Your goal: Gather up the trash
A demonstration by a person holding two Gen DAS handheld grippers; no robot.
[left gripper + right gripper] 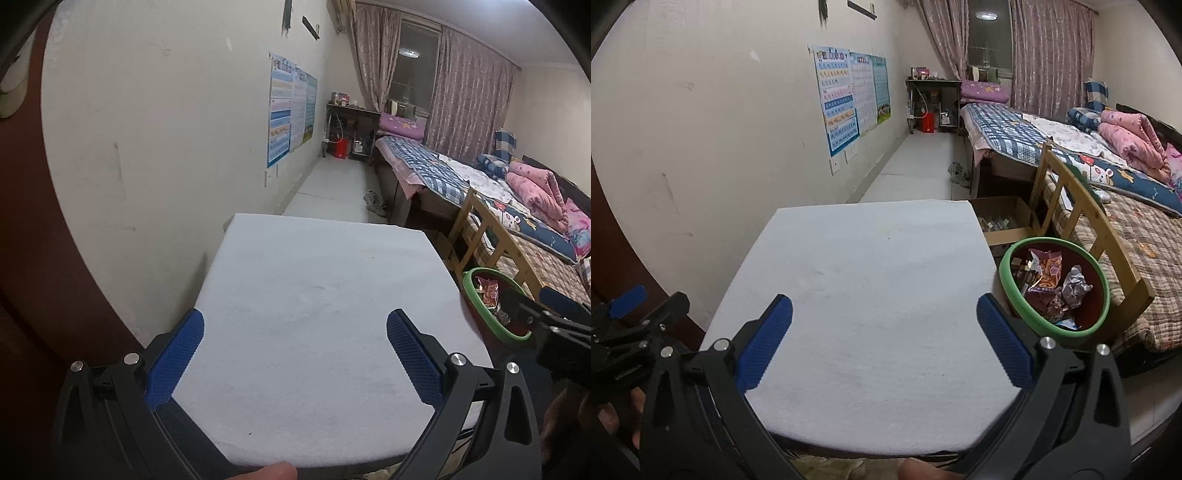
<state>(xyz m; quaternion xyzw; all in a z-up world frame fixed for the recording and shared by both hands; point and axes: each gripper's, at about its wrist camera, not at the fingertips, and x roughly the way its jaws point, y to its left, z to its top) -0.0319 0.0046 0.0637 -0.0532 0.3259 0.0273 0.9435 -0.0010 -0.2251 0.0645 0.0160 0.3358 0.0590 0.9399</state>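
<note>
Wrappers (1049, 282) in bin (1008, 280) clear on R cam only, cardboard box (1001, 214) too

Table (871, 295) at centre, against wall (701, 110) at 9 o'clock. Bin (1104, 295) at 3 o'clock, just beside table edge, wrappers (1049, 277) inside. Cardboard box (1004, 218) beyond bin at 1 o'clock; bed (1126, 236) behind both.

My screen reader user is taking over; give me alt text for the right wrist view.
The open right gripper hovers empty over a white-covered table. Right of the table, a green-rimmed bin holds snack wrappers. A bed and curtained window lie beyond.
</note>
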